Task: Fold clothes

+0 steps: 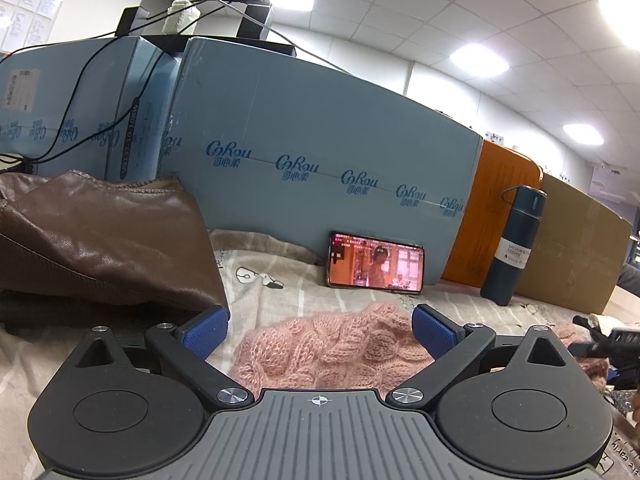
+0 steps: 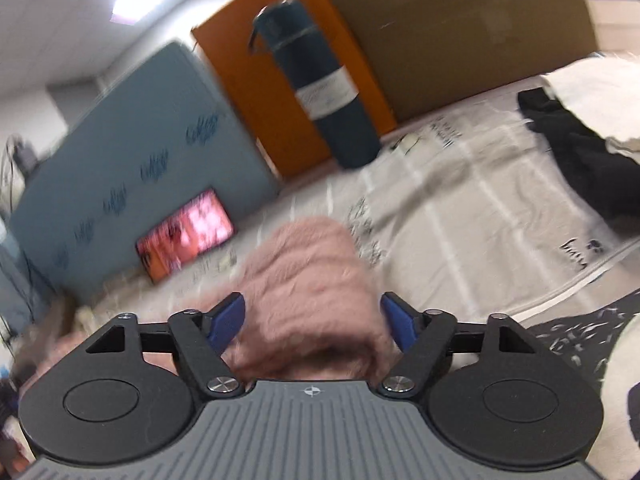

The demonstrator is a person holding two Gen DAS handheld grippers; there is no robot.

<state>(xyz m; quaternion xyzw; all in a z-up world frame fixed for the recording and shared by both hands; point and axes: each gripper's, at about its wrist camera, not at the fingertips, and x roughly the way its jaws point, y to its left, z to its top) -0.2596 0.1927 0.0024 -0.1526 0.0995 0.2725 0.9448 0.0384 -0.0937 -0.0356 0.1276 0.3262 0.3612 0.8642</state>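
Observation:
A pink cable-knit sweater [image 1: 332, 344] lies bunched on the printed grey sheet [image 1: 280, 284]. My left gripper [image 1: 320, 330] is open, its blue pads [image 1: 206, 332] on either side of the knit, just above it. In the right wrist view, which is blurred by motion, the same pink sweater [image 2: 312, 292] fills the gap of my right gripper [image 2: 312, 320], which is open with blue pads [image 2: 228, 320] wide apart. Part of the right gripper [image 1: 608, 344] shows at the right edge of the left wrist view.
A brown leather garment [image 1: 100, 240] is piled at the left. Blue cartons [image 1: 320, 128], an orange panel [image 1: 496, 208] and a cardboard box [image 1: 576, 248] wall the back. A phone [image 1: 376, 262] playing video and a dark flask [image 1: 514, 248] stand there. Black and white clothes [image 2: 576, 152] lie at the right.

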